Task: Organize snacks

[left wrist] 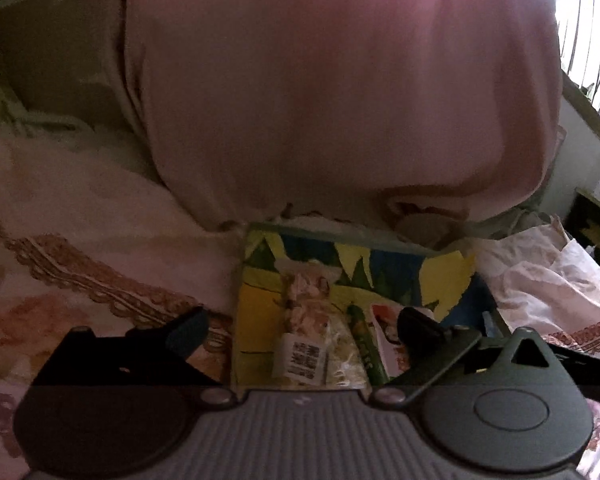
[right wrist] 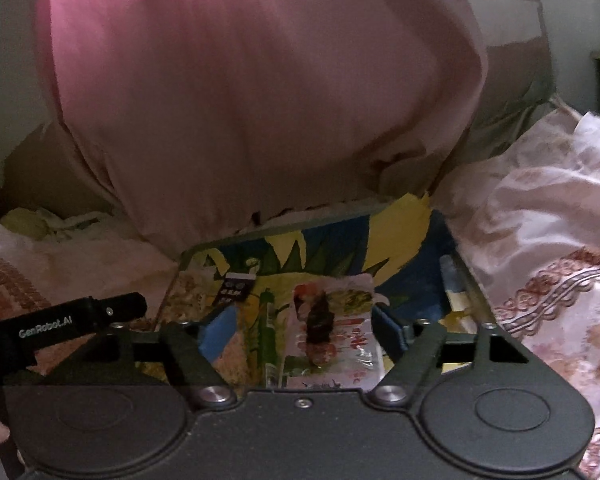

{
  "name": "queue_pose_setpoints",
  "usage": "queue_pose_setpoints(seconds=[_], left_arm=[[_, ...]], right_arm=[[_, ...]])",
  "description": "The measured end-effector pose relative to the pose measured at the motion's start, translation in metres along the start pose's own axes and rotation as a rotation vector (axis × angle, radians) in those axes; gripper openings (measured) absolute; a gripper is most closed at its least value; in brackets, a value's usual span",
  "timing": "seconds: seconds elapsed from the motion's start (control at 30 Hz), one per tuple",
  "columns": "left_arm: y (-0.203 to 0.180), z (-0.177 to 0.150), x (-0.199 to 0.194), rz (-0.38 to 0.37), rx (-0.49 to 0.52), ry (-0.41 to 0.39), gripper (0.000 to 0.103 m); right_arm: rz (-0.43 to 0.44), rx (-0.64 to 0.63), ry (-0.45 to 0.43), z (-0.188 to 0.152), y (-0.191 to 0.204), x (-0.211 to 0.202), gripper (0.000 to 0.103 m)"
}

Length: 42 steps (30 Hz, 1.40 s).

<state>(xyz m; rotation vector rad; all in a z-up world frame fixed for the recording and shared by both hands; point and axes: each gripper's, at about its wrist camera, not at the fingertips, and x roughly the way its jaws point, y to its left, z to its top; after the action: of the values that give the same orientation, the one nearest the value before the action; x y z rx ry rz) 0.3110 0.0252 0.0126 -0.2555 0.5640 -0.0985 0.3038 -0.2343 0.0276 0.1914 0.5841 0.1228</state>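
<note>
Biggest thing by far is one huge pink pillow [left wrist: 332,92] filling the top of both views, propped on the bed [left wrist: 60,208], which has a pale floral cover with brown lace-like bands. Just in front of the pillow, sitting on the bed, is one box [right wrist: 404,220] with a loud yellow, blue and green leafy print, and the snacks are inside it. I count three packets for sure: a clear one of pale snacks with a white barcode label [left wrist: 304,336], a thin green one [right wrist: 267,332] next to it, and a white one with red print and a dark food photo [right wrist: 332,336] to the right of that. There's maybe more stuff along the right wall of the box but it's too blurry to call. Two claws, both hanging over the box: the left claw [left wrist: 300,326] is spread wide with nothing in it, and the right claw [right wrist: 304,326] also stands apart over the white packet, blue pads not touching it.
</note>
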Motion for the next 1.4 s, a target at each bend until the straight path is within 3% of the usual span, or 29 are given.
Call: queue_pose_setpoints(seconds=[0.17,0.3,0.57,0.97,1.4], left_arm=[[-0.001,-0.005,-0.025,0.041,0.015,-0.008,0.102],[-0.008,-0.016,-0.045,0.062,0.082,-0.017,0.102],[-0.033,-0.041,-0.078,0.043,0.201,-0.012,0.103],[-0.062,-0.086,-0.127,0.03,0.375,0.052,0.103],[-0.08,-0.127,-0.142,0.04,0.541,0.138,0.103]], right_arm=[[0.007,-0.027,-0.032,-0.002,-0.004,-0.035,0.092],[0.013,-0.057,-0.055,-0.007,-0.006,-0.064,0.097],[-0.001,-0.089,-0.08,-0.023,-0.015,-0.115,0.102],[-0.018,-0.056,-0.019,-0.062,-0.027,-0.164,0.102],[-0.067,-0.062,0.088,-0.104,-0.033,-0.19,0.102]])
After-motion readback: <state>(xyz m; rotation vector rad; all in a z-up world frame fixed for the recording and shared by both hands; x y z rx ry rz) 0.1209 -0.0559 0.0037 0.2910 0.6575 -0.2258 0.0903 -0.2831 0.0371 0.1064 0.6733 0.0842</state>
